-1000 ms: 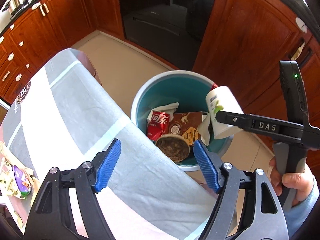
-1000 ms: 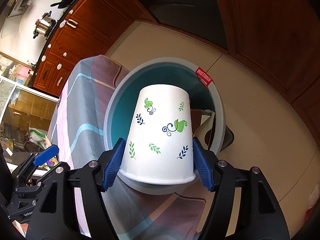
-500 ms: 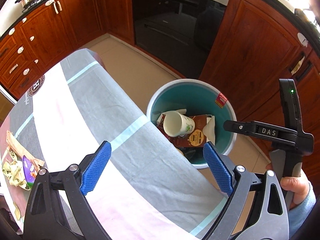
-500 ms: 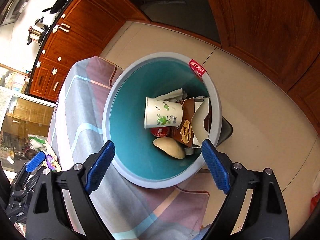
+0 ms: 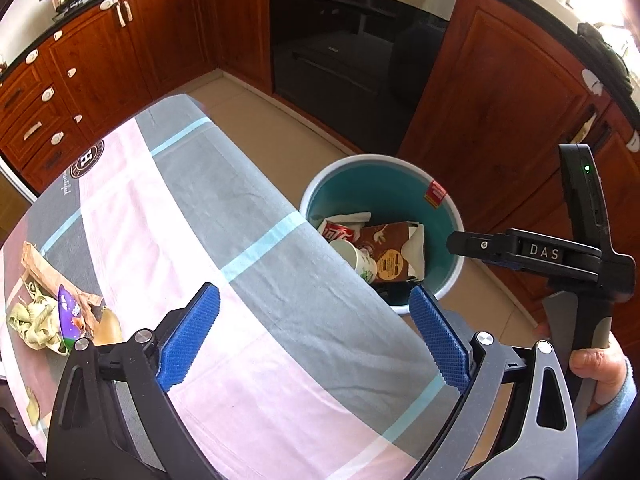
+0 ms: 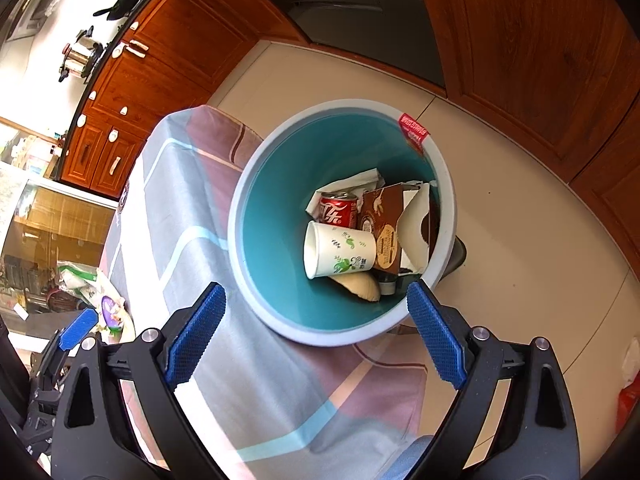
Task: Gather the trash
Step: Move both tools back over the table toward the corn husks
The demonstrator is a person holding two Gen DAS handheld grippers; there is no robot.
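Observation:
A teal bin with a grey rim [image 6: 248, 184] stands on the floor beside the table; it also shows in the left wrist view [image 5: 452, 216]. Inside lie a white paper cup with green leaves [image 6: 340, 250], a red cola can [image 6: 338, 210], a brown carton [image 6: 386, 220], white paper and a tan lump. The cup also shows in the left wrist view [image 5: 358, 258]. My right gripper [image 6: 316, 332] is open and empty above the bin's near rim. My left gripper [image 5: 314, 336] is open and empty over the tablecloth. More trash [image 5: 60, 316] lies at the table's left: peelings, a purple wrapper, brown paper.
The table wears a grey, pink and light-blue cloth [image 5: 180, 220] that hangs down next to the bin. Wooden cabinets [image 5: 500, 92] and a dark oven [image 5: 352, 40] ring the tiled floor. A pot [image 6: 80, 54] sits on the far counter.
My right gripper opened and let go of the paper cup, which fell into the bin and lies on its side. My left gripper drew back over the table.

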